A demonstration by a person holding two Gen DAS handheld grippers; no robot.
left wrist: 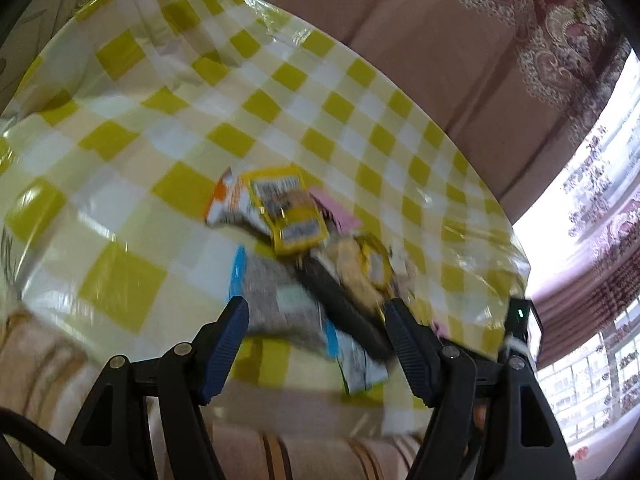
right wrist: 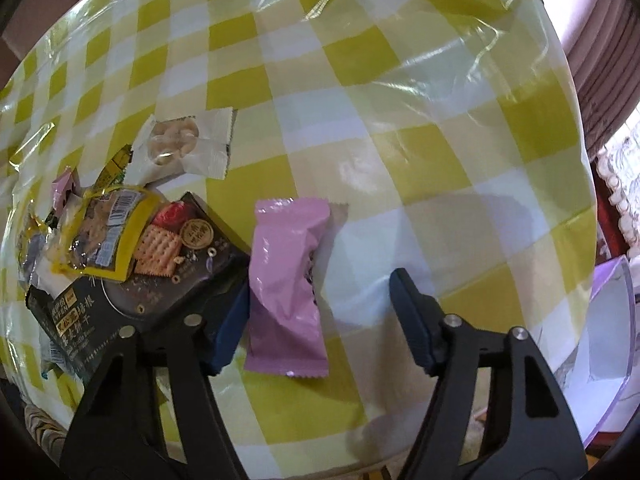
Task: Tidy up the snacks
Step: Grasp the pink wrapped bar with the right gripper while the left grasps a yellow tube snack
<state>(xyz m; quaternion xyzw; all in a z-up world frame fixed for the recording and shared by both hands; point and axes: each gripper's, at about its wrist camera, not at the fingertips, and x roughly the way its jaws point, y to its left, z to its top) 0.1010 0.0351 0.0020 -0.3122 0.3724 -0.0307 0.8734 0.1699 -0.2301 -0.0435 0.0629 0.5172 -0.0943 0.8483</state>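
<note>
1. Right gripper (right wrist: 320, 304) points down at the table (right wrist: 360, 80), which has a yellow-and-white check cover; jaws apart, nothing clamped
2. Pink packet (right wrist: 286, 280) lies flat on the cloth between the right gripper's fingers, its left edge just against the left finger pad (right wrist: 230, 328); the right pad is well clear of it, so not grasped
3. Left of the pink packet: dark biscuit pack (right wrist: 160, 288) with a yellow pouch (right wrist: 104, 232) lying over its top end, both part of a loose pile
4. White wrapped snack (right wrist: 180, 144) sits apart, further up the cloth
5. Clear lilac tray (right wrist: 612, 320) at the right edge of the right wrist view, off the table's edge
6. Left gripper (left wrist: 316, 312) is released, jaws wide and empty, hovering over the near side of the snack pile (left wrist: 304, 240); view is blurred
7. In that blur: yellow pouch on top, a grey-and-blue packet (left wrist: 276, 300) nearest the left gripper's fingers
</note>
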